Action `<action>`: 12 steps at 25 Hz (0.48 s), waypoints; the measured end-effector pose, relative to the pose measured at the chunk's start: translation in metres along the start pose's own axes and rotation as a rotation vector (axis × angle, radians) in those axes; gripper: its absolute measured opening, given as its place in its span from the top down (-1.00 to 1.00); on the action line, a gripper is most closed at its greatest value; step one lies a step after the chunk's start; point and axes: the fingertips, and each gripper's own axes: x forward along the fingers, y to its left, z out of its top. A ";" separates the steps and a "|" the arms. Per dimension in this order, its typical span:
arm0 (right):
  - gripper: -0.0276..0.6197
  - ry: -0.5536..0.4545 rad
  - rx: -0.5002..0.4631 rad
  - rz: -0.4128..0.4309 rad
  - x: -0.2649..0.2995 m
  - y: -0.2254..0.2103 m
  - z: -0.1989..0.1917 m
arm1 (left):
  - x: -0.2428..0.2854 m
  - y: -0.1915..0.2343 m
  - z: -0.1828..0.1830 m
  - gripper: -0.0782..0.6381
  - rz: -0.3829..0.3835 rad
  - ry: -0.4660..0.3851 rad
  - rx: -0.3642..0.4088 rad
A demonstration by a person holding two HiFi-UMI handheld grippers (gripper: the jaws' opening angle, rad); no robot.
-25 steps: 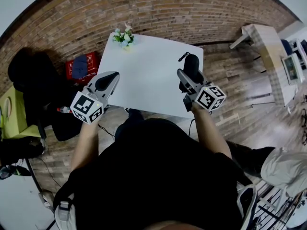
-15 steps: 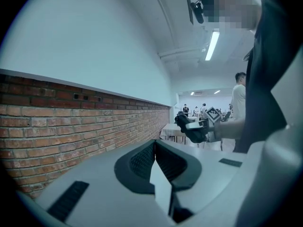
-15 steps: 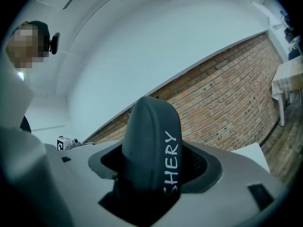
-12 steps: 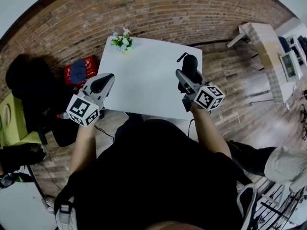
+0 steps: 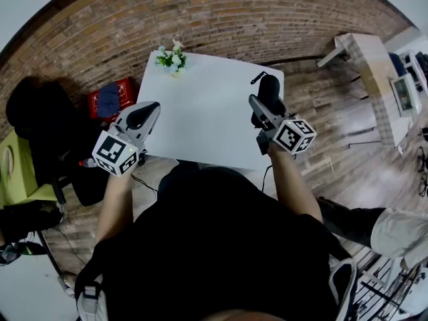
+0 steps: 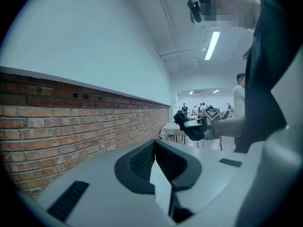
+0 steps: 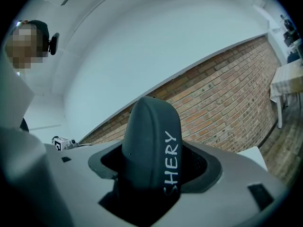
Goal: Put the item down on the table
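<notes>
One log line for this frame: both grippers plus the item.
left gripper: shut, empty | right gripper: shut on dark case | case held near white table right edge

Brick wall runs low along the far side, plain white wall above it. Small pot of white flowers stands near the brick. To my left on the floor: red crate with something dark blue on top; beside it a black bulk, bag or chair, can't tell. Yellow-green piece at the far left edge. To my right: wooden side table. Far room: people standing, strip light lit overhead.
</notes>
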 end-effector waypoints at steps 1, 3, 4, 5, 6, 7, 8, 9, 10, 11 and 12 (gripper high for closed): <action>-0.16 0.001 0.003 0.000 0.002 -0.001 0.000 | 0.000 0.002 0.000 0.75 0.003 0.000 0.003; -0.16 0.002 0.008 0.001 0.007 -0.001 0.000 | 0.001 0.007 -0.001 0.75 0.006 0.001 0.003; -0.16 0.002 0.009 0.002 0.009 -0.002 0.000 | 0.002 0.009 -0.001 0.75 0.007 0.002 0.001; -0.16 0.002 0.010 0.003 0.012 -0.002 0.000 | 0.003 0.011 -0.001 0.75 0.007 0.002 -0.001; -0.16 0.003 0.009 0.004 0.014 -0.001 0.000 | 0.003 0.013 -0.001 0.75 0.006 0.002 -0.003; -0.16 0.004 0.008 0.004 0.017 -0.001 0.001 | 0.004 0.014 -0.002 0.75 0.005 0.003 -0.005; -0.16 0.004 0.006 0.003 0.019 -0.002 0.001 | 0.005 0.016 -0.002 0.75 0.004 0.004 -0.007; -0.16 0.003 0.005 0.001 0.021 -0.002 0.002 | 0.007 0.018 -0.002 0.75 0.003 0.006 -0.008; -0.16 0.002 0.003 -0.001 0.023 -0.003 0.003 | 0.008 0.020 -0.001 0.75 0.001 0.006 -0.009; -0.16 0.002 0.003 -0.002 0.025 -0.004 0.004 | 0.009 0.022 -0.001 0.75 -0.001 0.006 -0.007; -0.16 0.002 0.004 -0.002 0.027 -0.004 0.004 | 0.010 0.024 -0.001 0.75 -0.002 0.005 -0.005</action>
